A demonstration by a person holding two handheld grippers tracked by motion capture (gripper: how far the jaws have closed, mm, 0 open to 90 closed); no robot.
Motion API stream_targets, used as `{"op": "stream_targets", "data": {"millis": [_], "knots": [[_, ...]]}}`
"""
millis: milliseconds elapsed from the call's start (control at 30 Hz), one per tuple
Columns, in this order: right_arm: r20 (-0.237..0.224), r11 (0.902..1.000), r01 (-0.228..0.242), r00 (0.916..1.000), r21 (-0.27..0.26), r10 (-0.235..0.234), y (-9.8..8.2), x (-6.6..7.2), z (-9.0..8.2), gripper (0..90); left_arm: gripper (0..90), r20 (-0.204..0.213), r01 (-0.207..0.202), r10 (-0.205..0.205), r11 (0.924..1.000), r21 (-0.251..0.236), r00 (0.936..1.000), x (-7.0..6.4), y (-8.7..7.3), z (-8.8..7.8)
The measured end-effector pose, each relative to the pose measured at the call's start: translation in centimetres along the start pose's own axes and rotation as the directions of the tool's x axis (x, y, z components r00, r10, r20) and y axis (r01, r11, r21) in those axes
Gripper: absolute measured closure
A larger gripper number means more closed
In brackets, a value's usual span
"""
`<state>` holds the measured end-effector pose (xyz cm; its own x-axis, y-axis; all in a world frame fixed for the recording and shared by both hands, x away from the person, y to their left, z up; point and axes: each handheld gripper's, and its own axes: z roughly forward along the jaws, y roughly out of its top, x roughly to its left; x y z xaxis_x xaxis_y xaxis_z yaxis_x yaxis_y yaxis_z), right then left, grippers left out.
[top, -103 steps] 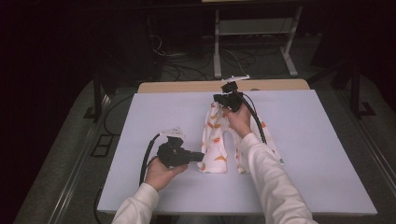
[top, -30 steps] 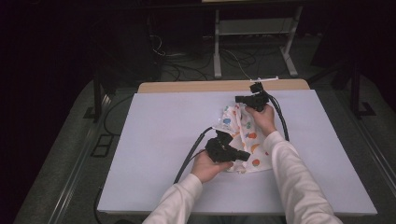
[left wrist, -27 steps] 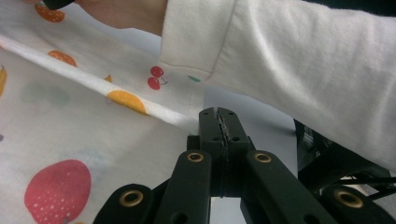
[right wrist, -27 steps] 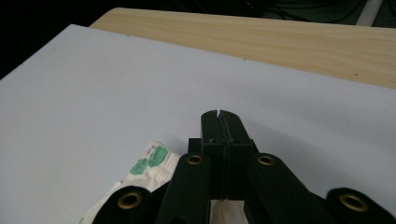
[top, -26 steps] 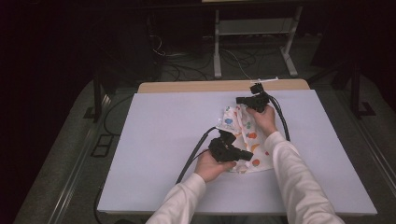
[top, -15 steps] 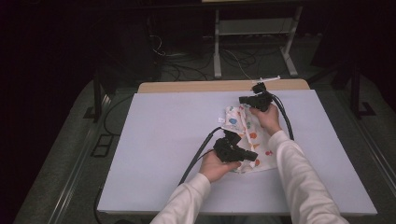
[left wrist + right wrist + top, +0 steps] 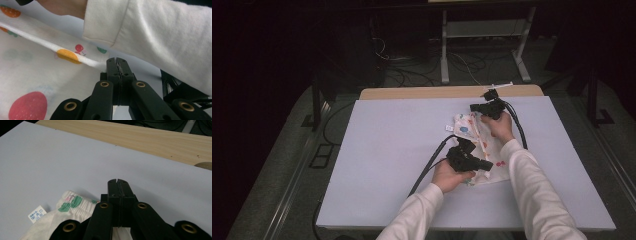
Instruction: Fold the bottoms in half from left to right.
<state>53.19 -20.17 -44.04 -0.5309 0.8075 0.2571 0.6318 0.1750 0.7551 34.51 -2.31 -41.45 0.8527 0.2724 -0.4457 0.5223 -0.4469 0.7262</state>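
The printed garment (image 7: 479, 150) is laid on the desk (image 7: 377, 150), its long axis running away from the person; its near edge is pinched by the shut left tool (image 7: 484, 164); its far waistband is pinched by the shut right tool (image 7: 474, 107).

left gripper (image 7: 484, 165) | right gripper (image 7: 476, 107) | both on printed cloth (image 7: 472, 131)

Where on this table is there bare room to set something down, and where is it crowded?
Free: the whole left half of the white table top, and the near strip left of the sleeves. Crowded: right of centre, where both tongs, left and right, work the printed cloth.
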Motion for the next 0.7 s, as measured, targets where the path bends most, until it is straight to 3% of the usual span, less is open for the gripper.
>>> {"op": "stream_targets", "data": {"millis": [267, 367, 400, 467, 533, 600, 667, 700], "knots": [[0.001, 1.0000, -0.003, 1.0000, -0.008, 0.003, 0.0, -0.3, -0.3, 87.4, 89.5, 0.009, -0.008, 0.008, 0.9999, -0.009, 0.9999, -0.1, 1.1, 1.3], [-0.009, 0.9992, -0.036, 0.9993, -0.014, 0.036, 0.1, -0.6, -0.9, 72.8, 89.4, 0.012, -0.009, 0.009, 0.9998, -0.018, 0.9999, -0.1, 1.5, 1.7], [-0.010, 0.9986, -0.052, 0.9986, -0.012, 0.052, 0.1, -0.7, -1.2, 71.6, 89.4, 0.015, -0.009, 0.010, 0.9998, -0.019, 0.9998, -0.1, 1.6, 1.9], [0.015, 0.9977, -0.063, 0.9979, -0.026, 0.063, -0.1, -1.1, -2.4, 61.9, 89.4, 0.016, -0.008, 0.008, 0.9997, -0.022, 0.9998, -0.1, 1.7, 2.1], [0.023, 0.9975, -0.062, 0.9978, -0.035, 0.062, -0.1, -1.1, -2.8, 58.8, 89.5, 0.016, -0.005, 0.005, 0.9996, -0.028, 0.9999, 0.0, 1.9, 2.3], [0.039, 0.9976, -0.056, 0.9976, -0.041, 0.058, -0.4, -1.4, -4.2, 45.7, 89.5, 0.016, -0.007, 0.007, 0.9997, -0.024, 0.9999, 0.0, 2.0, 2.5], [0.037, 0.9978, -0.051, 0.9979, -0.042, 0.053, -0.5, -1.5, -4.5, 41.4, 89.5, 0.013, -0.007, 0.007, 0.9998, -0.021, 0.9999, 0.0, 2.0, 2.7], [0.032, 0.9979, -0.048, 0.9983, -0.042, 0.049, -0.7, -1.6, -5.2, 32.9, 89.5, 0.014, -0.006, 0.006, 0.9998, -0.019, 0.9999, 0.1, 2.1, 2.9]]}}
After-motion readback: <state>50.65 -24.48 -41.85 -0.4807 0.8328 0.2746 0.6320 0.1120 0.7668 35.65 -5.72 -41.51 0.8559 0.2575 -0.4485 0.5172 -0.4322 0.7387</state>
